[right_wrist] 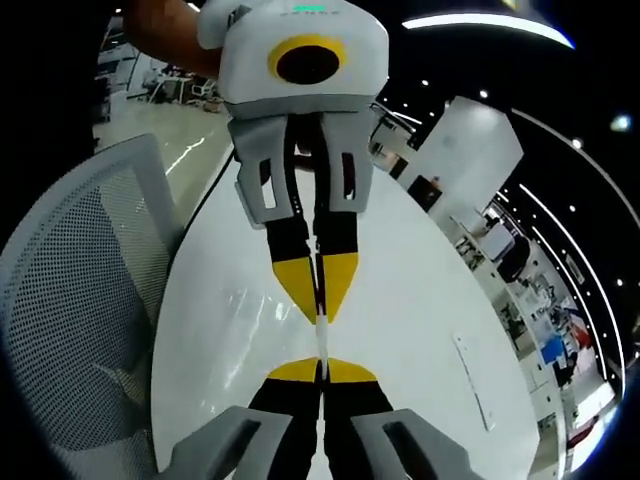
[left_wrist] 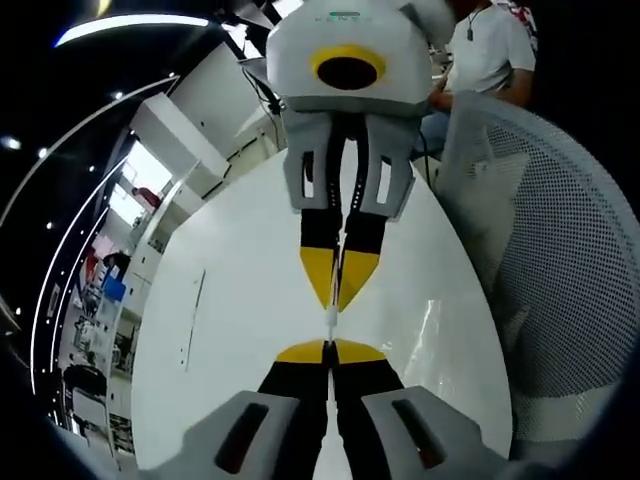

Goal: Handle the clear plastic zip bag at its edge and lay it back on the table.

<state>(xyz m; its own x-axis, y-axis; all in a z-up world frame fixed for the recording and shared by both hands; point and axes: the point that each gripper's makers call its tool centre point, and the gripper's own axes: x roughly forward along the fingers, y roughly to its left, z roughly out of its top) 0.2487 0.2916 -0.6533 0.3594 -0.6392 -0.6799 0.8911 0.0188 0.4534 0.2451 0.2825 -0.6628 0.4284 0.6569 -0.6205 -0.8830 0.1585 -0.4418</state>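
The clear zip bag (left_wrist: 330,322) shows edge-on as a thin pale strip stretched between my two grippers above the white table (left_wrist: 240,300). My left gripper (left_wrist: 328,352) rises from the bottom of the left gripper view, its yellow-tipped jaws shut on one end of the strip. My right gripper (left_wrist: 338,288) faces it from above, shut on the other end. The right gripper view mirrors this: my right gripper (right_wrist: 322,370) pinches the bag edge (right_wrist: 322,338) and my left gripper (right_wrist: 320,298) holds it from the far side. A faint clear sheen (left_wrist: 430,322) lies beside the strip.
A white mesh chair (left_wrist: 560,280) stands close against the table's side, also seen as the chair (right_wrist: 80,300). A person in a white shirt (left_wrist: 490,50) sits at the table's far end. A hand (right_wrist: 165,35) holds the left gripper. Office furniture lies beyond.
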